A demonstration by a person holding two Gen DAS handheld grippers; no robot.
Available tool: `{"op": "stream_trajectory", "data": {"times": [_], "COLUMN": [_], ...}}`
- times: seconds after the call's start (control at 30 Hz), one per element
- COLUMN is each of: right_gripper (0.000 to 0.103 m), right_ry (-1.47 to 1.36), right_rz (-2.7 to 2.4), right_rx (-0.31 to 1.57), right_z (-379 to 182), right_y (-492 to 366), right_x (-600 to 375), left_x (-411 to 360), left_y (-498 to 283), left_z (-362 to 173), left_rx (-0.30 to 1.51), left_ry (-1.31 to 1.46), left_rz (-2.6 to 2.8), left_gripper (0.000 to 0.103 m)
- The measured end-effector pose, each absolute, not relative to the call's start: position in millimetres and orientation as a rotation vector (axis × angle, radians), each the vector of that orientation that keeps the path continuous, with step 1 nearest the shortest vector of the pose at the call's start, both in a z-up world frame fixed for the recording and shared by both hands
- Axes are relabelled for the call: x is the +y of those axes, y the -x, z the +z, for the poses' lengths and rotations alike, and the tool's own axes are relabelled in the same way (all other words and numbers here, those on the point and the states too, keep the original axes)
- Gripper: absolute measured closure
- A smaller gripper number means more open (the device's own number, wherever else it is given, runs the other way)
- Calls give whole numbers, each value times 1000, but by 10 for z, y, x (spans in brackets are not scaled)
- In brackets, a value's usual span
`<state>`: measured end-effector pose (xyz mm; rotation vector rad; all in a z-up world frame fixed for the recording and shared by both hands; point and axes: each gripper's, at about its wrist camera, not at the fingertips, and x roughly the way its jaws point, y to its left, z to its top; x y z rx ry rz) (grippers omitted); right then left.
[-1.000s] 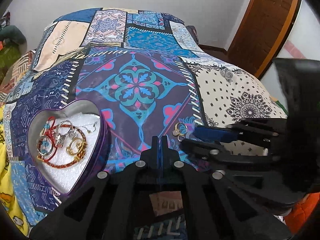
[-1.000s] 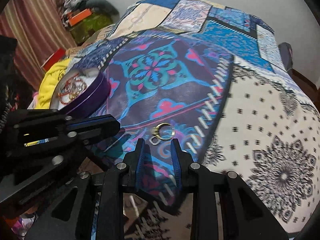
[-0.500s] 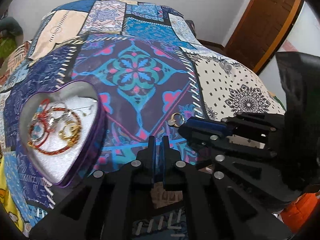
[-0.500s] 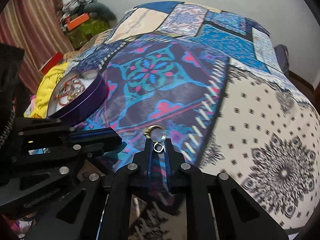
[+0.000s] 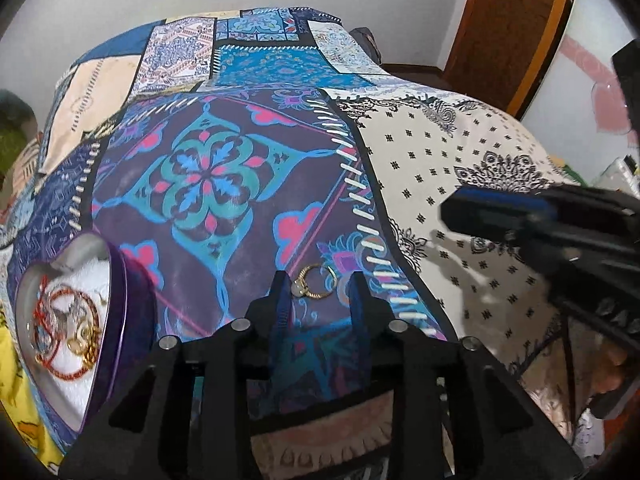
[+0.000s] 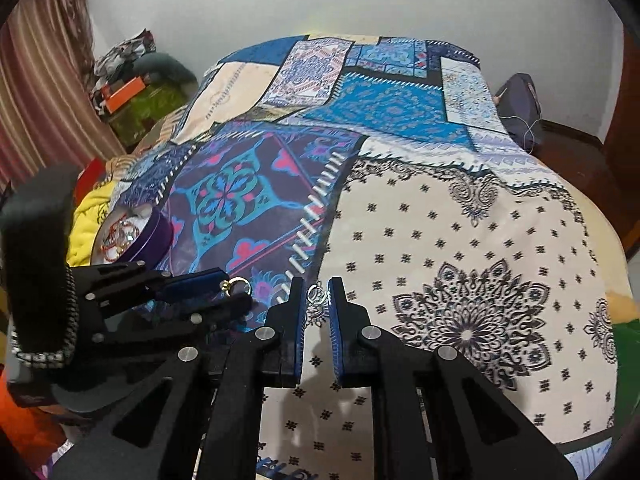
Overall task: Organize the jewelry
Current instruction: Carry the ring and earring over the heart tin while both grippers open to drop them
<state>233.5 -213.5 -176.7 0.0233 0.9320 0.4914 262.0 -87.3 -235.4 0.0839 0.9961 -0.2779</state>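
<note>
Right fingers (image 6: 318, 294) were pinched on a small silver ring (image 6: 316, 293). Left fingers (image 5: 318, 286) were opening, straddling the gold ring (image 5: 316, 282) lying on the bedspread (image 5: 440, 160). Best to close low on the band, then carry to the heart-shaped tin (image 5: 116, 320).

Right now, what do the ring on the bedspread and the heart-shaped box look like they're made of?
The ring on the bedspread: yellow metal, likely gold or gold-plated, judging by its shiny golden band; it carries a pale stone or bead, too small to identify. The heart-shaped box: apparently a tin, with a glossy purple wall, a silvery inner rim and a white, fuzzy-looking lining.
</note>
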Motion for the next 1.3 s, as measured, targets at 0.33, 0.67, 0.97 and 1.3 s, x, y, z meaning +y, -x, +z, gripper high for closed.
{"op": "stream_trajectory", "data": {"times": [0.33, 0.67, 0.97, 1.3], "right_gripper": [93, 93, 93, 93], "right_ry": [-20, -8, 8, 29], "right_rz": [503, 539, 612, 678], "right_rx": [924, 855, 785, 743], "right_z": [-1711, -1399, -1114, -956], "right_y": [-2301, -2175, -2038, -1978], "right_x": [-2102, -1849, -1398, -944], "left_x": [-774, -498, -70, 429], "left_y": [-2553, -2210, -1987, -1795], "left_z": [-2277, -1801, -1484, -1278], "left_rx": [967, 859, 786, 722], "left_ry": [-45, -1, 34, 78], "left_rz": [-259, -236, -171, -115], "left_gripper": [96, 96, 96, 96]}}
